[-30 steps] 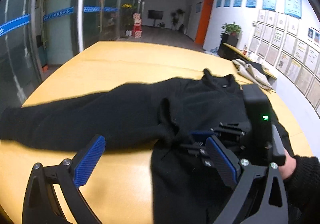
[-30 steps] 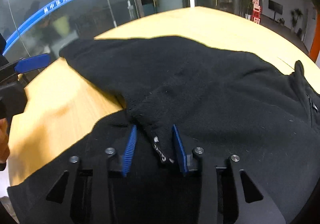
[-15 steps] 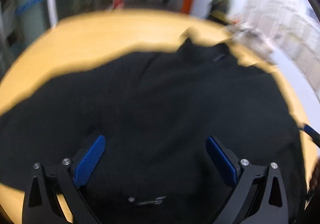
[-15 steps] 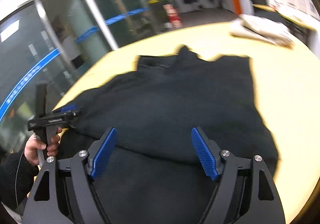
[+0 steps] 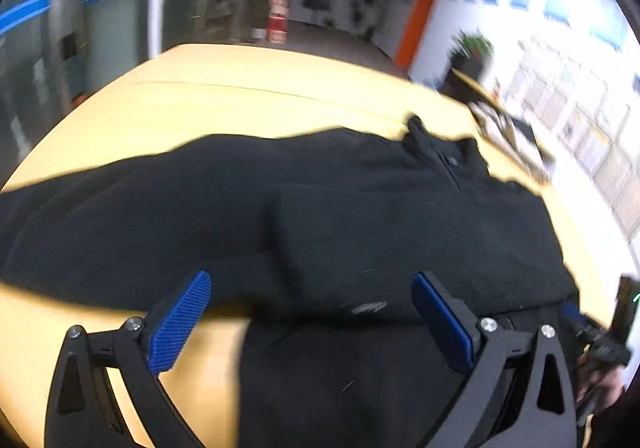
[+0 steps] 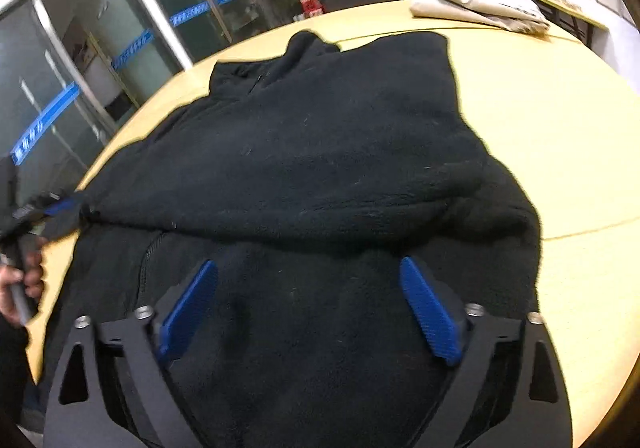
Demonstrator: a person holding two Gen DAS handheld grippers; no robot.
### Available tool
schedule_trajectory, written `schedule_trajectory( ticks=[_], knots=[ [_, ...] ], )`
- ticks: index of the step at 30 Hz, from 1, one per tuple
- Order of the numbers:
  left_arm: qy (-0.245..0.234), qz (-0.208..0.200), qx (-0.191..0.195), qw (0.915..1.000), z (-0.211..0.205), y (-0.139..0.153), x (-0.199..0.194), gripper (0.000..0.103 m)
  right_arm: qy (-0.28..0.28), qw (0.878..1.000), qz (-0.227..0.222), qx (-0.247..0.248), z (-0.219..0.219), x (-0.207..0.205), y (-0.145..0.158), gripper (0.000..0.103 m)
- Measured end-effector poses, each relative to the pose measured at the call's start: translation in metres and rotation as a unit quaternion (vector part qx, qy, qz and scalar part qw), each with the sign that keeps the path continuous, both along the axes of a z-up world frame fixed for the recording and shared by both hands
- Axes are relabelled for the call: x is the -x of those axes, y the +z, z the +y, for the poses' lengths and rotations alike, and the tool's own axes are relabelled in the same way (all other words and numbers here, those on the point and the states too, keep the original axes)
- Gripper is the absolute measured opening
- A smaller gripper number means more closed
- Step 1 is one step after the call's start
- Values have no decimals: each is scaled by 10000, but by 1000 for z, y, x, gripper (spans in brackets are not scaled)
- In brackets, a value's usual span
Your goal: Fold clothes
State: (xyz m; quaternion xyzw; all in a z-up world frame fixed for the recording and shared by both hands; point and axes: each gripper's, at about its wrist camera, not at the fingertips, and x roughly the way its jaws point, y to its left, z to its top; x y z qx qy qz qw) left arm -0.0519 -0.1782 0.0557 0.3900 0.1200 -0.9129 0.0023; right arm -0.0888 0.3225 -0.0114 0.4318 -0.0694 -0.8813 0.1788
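A black fleece jacket (image 5: 360, 215) lies on the yellow wooden table (image 5: 224, 87), its collar at the far side and one sleeve stretched out to the left. A sleeve is folded across the body. My left gripper (image 5: 316, 312) is open and empty above the jacket's near left part. In the right wrist view the same jacket (image 6: 320, 151) fills the middle. My right gripper (image 6: 312, 300) is open and empty over its lower part. The left gripper (image 6: 60, 207) shows at that view's left edge, beside the jacket.
A beige folded garment (image 6: 472, 3) and a dark one lie at the table's far right corner. Glass walls with blue stripes stand to the left. Bare table (image 6: 560, 119) lies right of the jacket.
My right gripper has let go of the sleeve fold, opened and drawn back to the right. My left gripper has swung over the jacket. The sleeve now lies folded across the body.
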Motion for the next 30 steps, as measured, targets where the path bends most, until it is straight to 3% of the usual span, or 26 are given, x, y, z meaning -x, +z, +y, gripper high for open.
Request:
schedule_trajectory(
  ticks=[3, 6, 8, 13, 18, 20, 23, 26, 28, 30],
  knots=[
    [544, 77, -37, 9985, -44, 5, -26, 102, 74, 9972, -26, -739, -21, 1, -7, 103],
    [1300, -4, -288, 9911, -112, -3, -41, 102, 91, 9905, -34, -1372, -34, 0, -13, 103],
    [1903, -51, -542, 9802, -167, -10, -49, 102, 89, 9910, -33, -1332, -32, 0, -13, 103],
    [3099, 18, -628, 9487, -275, -17, -64, 102, 87, 9920, -37, -1261, -26, -1, -14, 103],
    [3486, -82, -737, 9343, -326, -26, -65, 102, 88, 9911, -41, -1325, -26, -4, -13, 103],
    [3506, -146, -970, 9314, -336, -35, -68, 100, 87, 9910, -44, -1333, -31, -3, -11, 103],
    [3534, -167, -1109, 9287, -340, -46, -72, 88, 89, 9910, -44, -1334, -30, -5, -10, 103],
    [3592, -198, -919, 9285, -346, -50, -77, 71, 89, 9910, -45, -1337, -31, -4, -10, 103],
    [3602, -277, -896, 9282, -352, -50, -78, 47, 89, 9910, -47, -1337, -31, -5, -10, 103],
    [3652, -234, -1111, 9240, -361, -51, -83, 33, 89, 9909, -47, -1341, -33, -4, -10, 103]
  ],
)
